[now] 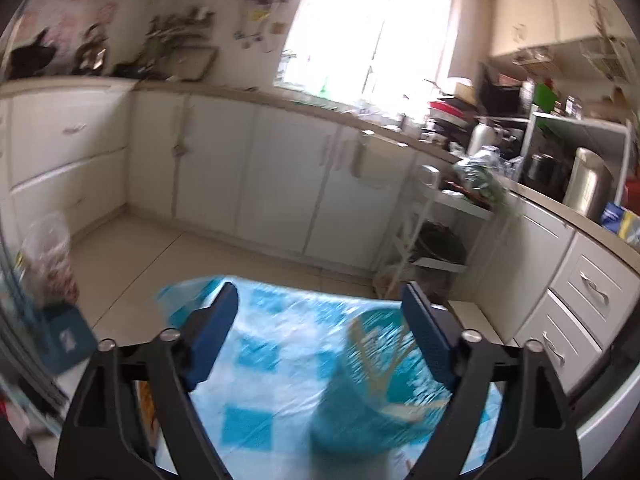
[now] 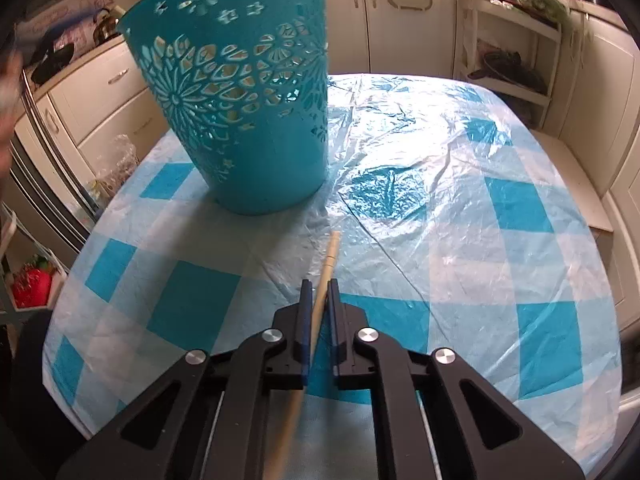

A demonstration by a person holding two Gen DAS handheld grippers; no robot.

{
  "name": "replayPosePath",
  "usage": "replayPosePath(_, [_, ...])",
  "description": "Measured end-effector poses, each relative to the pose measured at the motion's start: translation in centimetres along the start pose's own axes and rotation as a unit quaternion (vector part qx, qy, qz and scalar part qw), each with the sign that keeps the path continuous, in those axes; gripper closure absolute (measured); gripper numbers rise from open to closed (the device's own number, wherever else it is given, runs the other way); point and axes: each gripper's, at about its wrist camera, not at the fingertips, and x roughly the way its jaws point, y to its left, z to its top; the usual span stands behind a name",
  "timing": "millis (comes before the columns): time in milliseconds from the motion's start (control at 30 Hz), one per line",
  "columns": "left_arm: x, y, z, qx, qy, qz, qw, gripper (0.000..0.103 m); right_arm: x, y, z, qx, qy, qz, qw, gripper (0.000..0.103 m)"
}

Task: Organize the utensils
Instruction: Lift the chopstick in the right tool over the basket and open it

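Kitchen table (image 2: 460, 200), blue-checked plastic cover; white cabinets (image 1: 248, 184) behind. One teal basket (image 2: 248, 100), upper left. Right gripper (image 2: 319, 292) clamps one chopstick (image 2: 330, 256); left gripper (image 1: 320, 304) gapes, empty.

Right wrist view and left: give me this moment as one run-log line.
right gripper: shut on chopstick | left gripper: open, empty | basket: upright on table, wooden sticks inside

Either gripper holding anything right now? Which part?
Right gripper: jaws shut on a pale wooden chopstick, gripped partway along its shaft, one end sticking out ahead. Left gripper: jaws open, nothing held.
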Motion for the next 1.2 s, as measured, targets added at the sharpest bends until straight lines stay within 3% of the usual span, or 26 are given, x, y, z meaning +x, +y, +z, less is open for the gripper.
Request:
replayPosePath(133, [0.1, 4.0, -3.6, -0.032, 0.044, 0.024, 0.9982, 0.02, -0.9, -1.4, -0.1, 0.043, -0.004, 0.042, 0.998, 0.097])
replayPosePath(333, [0.9, 6.8, -8.6, -0.057, 0.099, 0.033, 0.9929, 0.02, -5.2, -1.7, 1.0, 0.077, -0.059, 0.119, 0.988, 0.097])
replayPosePath(500, [2.1, 7.5, -11.4, -0.066, 0.129, 0.032, 0.9889, 0.02, -10.4, -1.7, 3.8, 0.108, -0.13, 0.196, 0.966, 0.097])
replayPosePath(633, [2.7, 7.3, -12.3, -0.064, 0.142, 0.03, 0.9874, 0.02, -13.6, -0.3, 8.6, 0.101, -0.205, 0.225, 0.947, 0.097])
replayPosePath(767, [2.6, 6.8, -12.5, -0.053, 0.136, 0.03, 0.9888, 0.017, -14.5, 1.7, 14.8, 0.091, -0.301, 0.209, 0.926, 0.097])
replayPosePath(900, [2.7, 6.1, -12.5, -0.04, 0.136, 0.029, 0.9894, 0.017, -11.4, 2.9, 18.8, 0.1, -0.357, 0.118, 0.921, 0.097])
replayPosePath(1000, [2.8, 5.5, -12.5, -0.03, 0.139, 0.027, 0.9895, 0.017, -8.2, 3.6, 19.6, 0.107, -0.347, 0.066, 0.93, 0.097])
replayPosePath(1200, [3.0, 5.6, -12.4, -0.034, 0.142, 0.023, 0.989, 0.015, -5.6, 4.8, 17.5, 0.077, -0.305, 0.033, 0.949, 0.096])
